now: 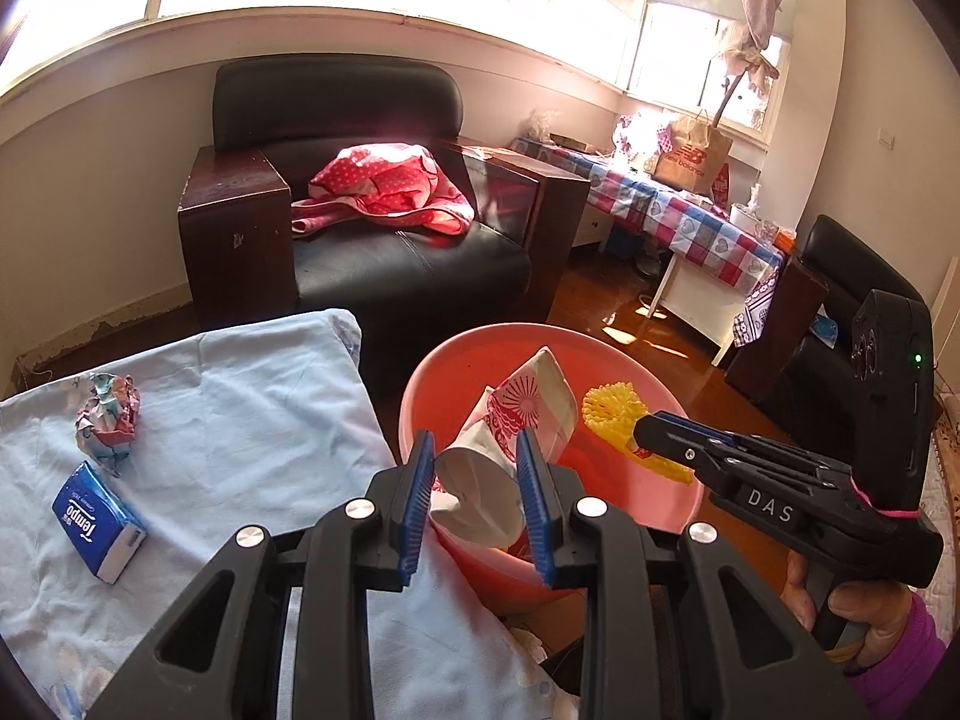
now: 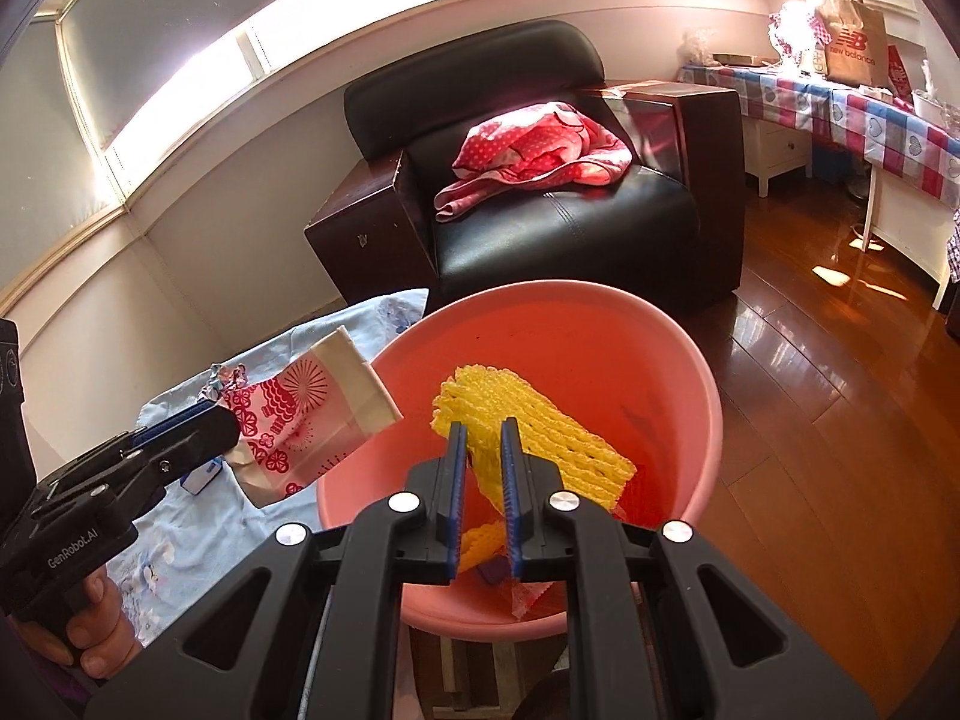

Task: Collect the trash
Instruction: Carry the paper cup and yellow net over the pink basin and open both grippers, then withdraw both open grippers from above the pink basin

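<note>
My left gripper [image 1: 474, 441] is shut on a crumpled white paper bag with red print [image 1: 528, 408], held over the near rim of a pink basin [image 1: 606, 348]. My right gripper [image 2: 485, 427] is shut on a yellow foam net [image 2: 540, 426], which hangs above the basin's [image 2: 696, 372] inside. In the right wrist view the left gripper [image 2: 231, 432] and its bag [image 2: 312, 408] are at the basin's left edge. A crumpled paper ball [image 1: 108, 420] and a blue tissue pack [image 1: 99, 522] lie on the light blue cloth [image 1: 240, 420].
A black armchair [image 1: 408, 264] with a red dotted cloth [image 1: 384, 186] stands behind the basin. Further right is a table with a checked cover [image 1: 690, 222] and a brown paper bag [image 1: 690, 156]. Wooden floor [image 2: 810, 372] lies right of the basin.
</note>
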The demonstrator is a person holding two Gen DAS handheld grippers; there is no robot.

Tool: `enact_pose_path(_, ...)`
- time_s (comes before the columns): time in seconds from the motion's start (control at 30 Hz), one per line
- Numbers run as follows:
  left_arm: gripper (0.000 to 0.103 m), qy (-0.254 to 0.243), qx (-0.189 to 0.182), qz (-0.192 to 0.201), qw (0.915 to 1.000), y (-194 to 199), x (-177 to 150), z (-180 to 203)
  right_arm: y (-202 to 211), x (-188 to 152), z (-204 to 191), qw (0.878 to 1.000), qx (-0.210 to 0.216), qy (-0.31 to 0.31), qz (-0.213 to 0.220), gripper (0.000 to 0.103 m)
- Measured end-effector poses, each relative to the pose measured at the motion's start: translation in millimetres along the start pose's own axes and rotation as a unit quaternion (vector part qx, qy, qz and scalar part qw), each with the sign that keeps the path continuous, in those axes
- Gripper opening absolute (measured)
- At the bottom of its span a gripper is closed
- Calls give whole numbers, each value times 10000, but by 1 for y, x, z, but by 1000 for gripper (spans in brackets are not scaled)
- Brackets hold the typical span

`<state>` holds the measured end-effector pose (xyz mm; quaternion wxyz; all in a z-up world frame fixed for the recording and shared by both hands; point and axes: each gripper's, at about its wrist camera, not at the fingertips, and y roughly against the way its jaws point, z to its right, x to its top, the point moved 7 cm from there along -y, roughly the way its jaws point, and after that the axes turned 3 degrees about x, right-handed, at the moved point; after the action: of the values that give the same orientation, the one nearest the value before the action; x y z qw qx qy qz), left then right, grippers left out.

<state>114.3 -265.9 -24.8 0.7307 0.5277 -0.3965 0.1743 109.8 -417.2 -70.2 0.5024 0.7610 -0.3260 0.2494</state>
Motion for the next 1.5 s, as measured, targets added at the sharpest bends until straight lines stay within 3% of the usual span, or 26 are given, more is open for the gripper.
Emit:
enact_pose_path(0.27, 27, -126, -66, -72, 9999, -15, -2, 18, 0, -2, 11, 9997, -211, 74, -14, 12)
enact_pose_path(0.4, 33, -130, -75, -76, 9999, -13, -2, 18, -2, -3, 14, 9995, -282, 56, -106, 12)
enact_pose_path(0.6, 34, -40, -69, -74, 9999, -7, -3, 12, -3, -7, 12, 9992, -353, 24, -185, 17)
enact_pose_path(0.73, 39, 26, -38, -42, 10000, -2, -4, 6, 3, -5, 7, 9996, -278, 9, -93, 27)
enact_pose_path(1.1, 43, 155, 77, -38, 9998, 15, -16, -18, 2, -19, -31, 9993, -161, 275, -215, 29)
enact_pose_path(1.5, 43, 599, 430, -41, 9973, 37, -34, -79, -14, -34, -84, 9970, 398, 303, -594, 28)
